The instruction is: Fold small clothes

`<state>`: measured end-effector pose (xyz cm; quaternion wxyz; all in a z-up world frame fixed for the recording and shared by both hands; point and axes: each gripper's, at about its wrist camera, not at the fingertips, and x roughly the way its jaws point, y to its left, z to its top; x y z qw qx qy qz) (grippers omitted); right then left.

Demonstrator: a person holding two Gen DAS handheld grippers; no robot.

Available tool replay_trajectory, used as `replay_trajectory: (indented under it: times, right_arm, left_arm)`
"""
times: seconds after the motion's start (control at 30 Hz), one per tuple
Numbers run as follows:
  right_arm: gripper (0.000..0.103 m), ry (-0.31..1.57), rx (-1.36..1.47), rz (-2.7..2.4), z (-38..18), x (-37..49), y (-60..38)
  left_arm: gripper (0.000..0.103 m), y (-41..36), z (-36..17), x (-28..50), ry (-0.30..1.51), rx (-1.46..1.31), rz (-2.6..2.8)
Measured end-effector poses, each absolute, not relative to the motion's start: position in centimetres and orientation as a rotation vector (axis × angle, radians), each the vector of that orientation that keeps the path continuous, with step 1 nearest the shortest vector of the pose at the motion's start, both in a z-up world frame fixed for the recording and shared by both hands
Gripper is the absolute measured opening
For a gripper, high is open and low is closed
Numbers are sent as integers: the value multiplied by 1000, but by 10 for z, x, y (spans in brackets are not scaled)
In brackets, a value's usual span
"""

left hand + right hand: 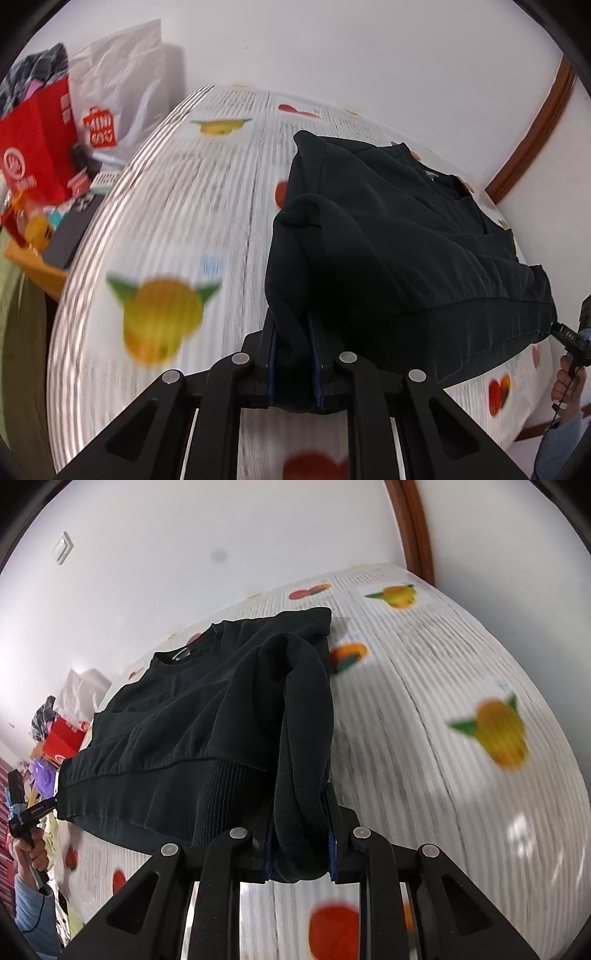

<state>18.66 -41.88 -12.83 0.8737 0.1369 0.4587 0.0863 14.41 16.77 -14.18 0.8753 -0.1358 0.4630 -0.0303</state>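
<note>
A small black sweatshirt [399, 236] lies on the fruit-print tablecloth [177, 206], its ribbed hem lifted toward me. My left gripper [293, 354] is shut on the hem's left corner with a folded sleeve bunched in it. In the right wrist view the same sweatshirt [192, 709] shows, and my right gripper [299, 845] is shut on the hem's right corner with the other sleeve. Each gripper shows at the far edge of the other's view, the right gripper [570, 338] and the left gripper [33, 812].
A red paper bag [37, 147], a white plastic bag [118, 92] and clutter stand beyond the table's left edge. A white wall and a brown door frame [413, 528] lie behind the table. Both views are motion-blurred.
</note>
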Motion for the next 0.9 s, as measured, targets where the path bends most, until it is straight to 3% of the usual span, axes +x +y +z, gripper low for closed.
replay_trajectory:
  times: [0.43, 0.5, 0.53, 0.57, 0.6, 0.83, 0.9]
  right_arm:
    - [27, 871, 105, 3, -79, 118, -424]
    - [31, 849, 111, 44, -73, 116, -413]
    - [37, 839, 125, 66, -74, 118, -407]
    - [41, 838, 135, 78, -76, 118, -404]
    - [45, 844, 151, 93, -80, 122, -399]
    - [45, 906, 249, 93, -124, 155, -381]
    - [44, 895, 264, 85, -128, 161, -378]
  left_arm:
    - [18, 175, -101, 98, 857, -239, -22]
    - [34, 168, -97, 95, 854, -256, -71]
    - [50, 163, -97, 95, 856, -259, -91]
    - [52, 157, -98, 95, 857, -258, -111]
    - [52, 149, -101, 96, 859, -246, -117]
    - [51, 125, -128, 124, 945, -287, -148]
    - [39, 121, -139, 132, 979, -308, -152]
